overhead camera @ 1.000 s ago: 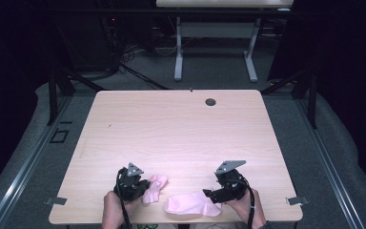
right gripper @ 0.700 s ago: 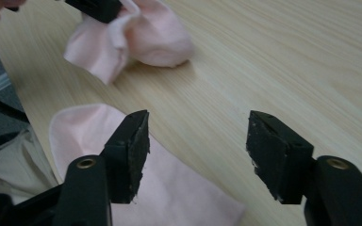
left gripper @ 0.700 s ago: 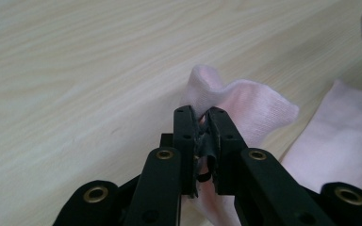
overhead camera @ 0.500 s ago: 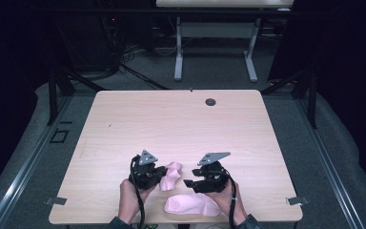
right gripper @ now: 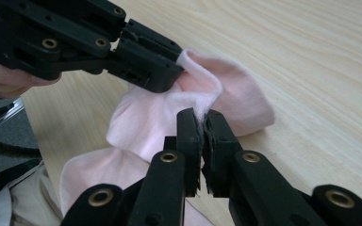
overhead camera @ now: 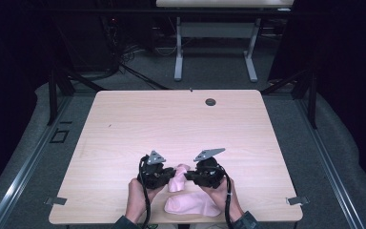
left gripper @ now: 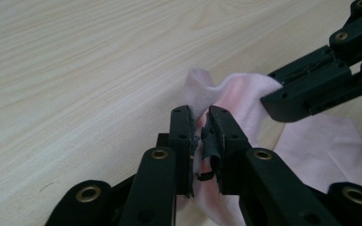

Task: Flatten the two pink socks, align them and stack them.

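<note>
A small pink sock [overhead camera: 177, 182] is bunched up near the table's front edge, held between both grippers. My left gripper [overhead camera: 170, 175] is shut on one edge of its opening [left gripper: 202, 94]; its jaws have just eased apart slightly, with the cloth still pinched between them. Facing it from the right, my right gripper [overhead camera: 188, 175] has just closed its jaws on the opposite edge [right gripper: 202, 94]. In the left gripper view the right gripper [left gripper: 271, 96] bites the cloth. A second pink sock [overhead camera: 190, 204] lies flat just in front, between the person's hands.
The light wooden table [overhead camera: 124, 124] has a dark cable hole [overhead camera: 210, 101] near its far edge. Beyond it, another table's white legs [overhead camera: 178, 52] stand on the grey floor. A black frame post [overhead camera: 52, 90] stands at the left.
Both grippers have come inward toward each other. The left one carried the small sock to the right, and the right one went from open to shut on its other edge.
</note>
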